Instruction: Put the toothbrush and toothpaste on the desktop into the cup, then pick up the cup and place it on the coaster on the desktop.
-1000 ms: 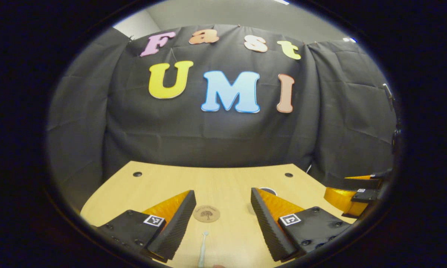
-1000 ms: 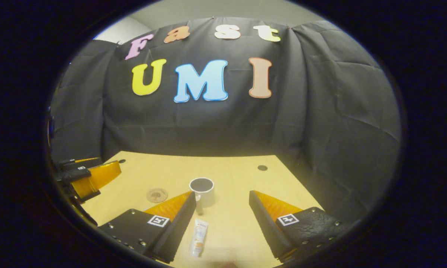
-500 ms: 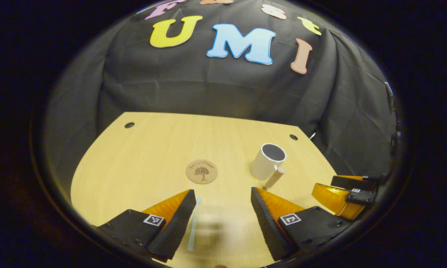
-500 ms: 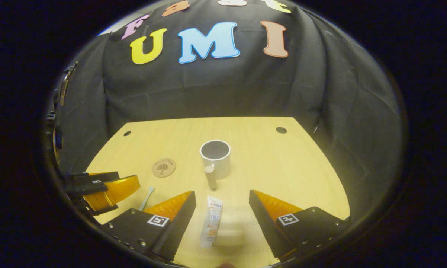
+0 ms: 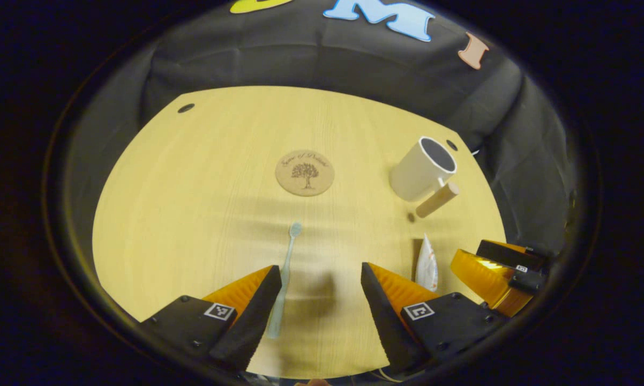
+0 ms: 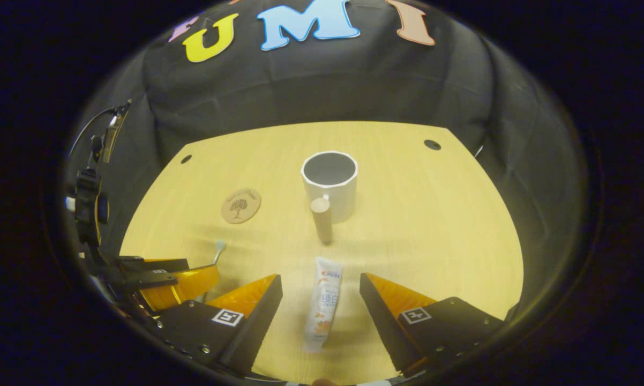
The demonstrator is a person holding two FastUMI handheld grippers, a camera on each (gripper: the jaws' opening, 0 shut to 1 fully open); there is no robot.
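Lying between parted jaws: toothbrush (image 5: 282, 279) left view, toothpaste (image 6: 322, 303) right.

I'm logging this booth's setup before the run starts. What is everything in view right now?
Desk: one, light wood, against the black cloth wall.
Cup: one, white, wooden handle, upright, far centre.
Coaster: one, brown, round, left of the cup.
Toothbrush: one, pale blue, flat, between the left gripper's fingers.
Toothpaste: one, white tube, flat, between the right gripper's fingers.
Left gripper: open, above the toothbrush.
Right gripper: open, above the toothpaste.
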